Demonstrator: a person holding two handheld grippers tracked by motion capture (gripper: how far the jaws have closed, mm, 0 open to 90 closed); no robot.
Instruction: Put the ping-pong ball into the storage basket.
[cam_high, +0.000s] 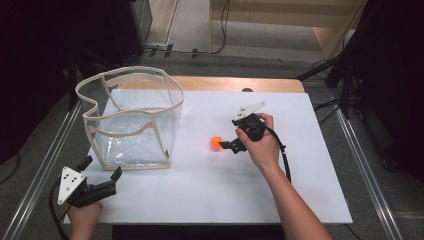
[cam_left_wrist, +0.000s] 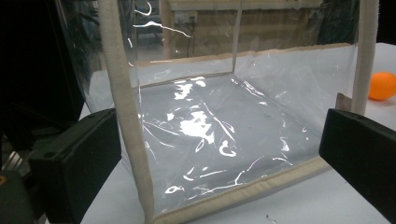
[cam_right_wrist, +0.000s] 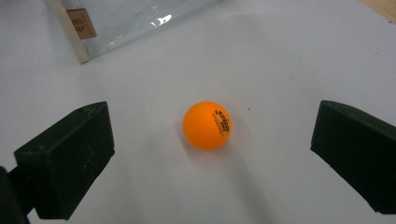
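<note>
My right gripper (cam_right_wrist: 212, 154) gapes wide around the orange ping-pong ball (cam_right_wrist: 207, 125), untouched; my left gripper (cam_left_wrist: 219, 154) gapes empty facing the clear bag (cam_left_wrist: 210, 121).

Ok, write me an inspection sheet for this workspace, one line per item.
Surface: white board over a wooden table, bare apart from the job's things.
Job's things: orange ball on the board, apart from the clear bag, which stands upright, open-topped and empty.
Clutter: nothing seen.
Grippers: right gripper open, jaws either side of the ball, not touching it; left gripper open, facing the bag's near corner.
Cables: one trails from each gripper; more lie on the floor behind the table.
Surroundings: grey floor, dark stands, metal rails along both sides.
</note>
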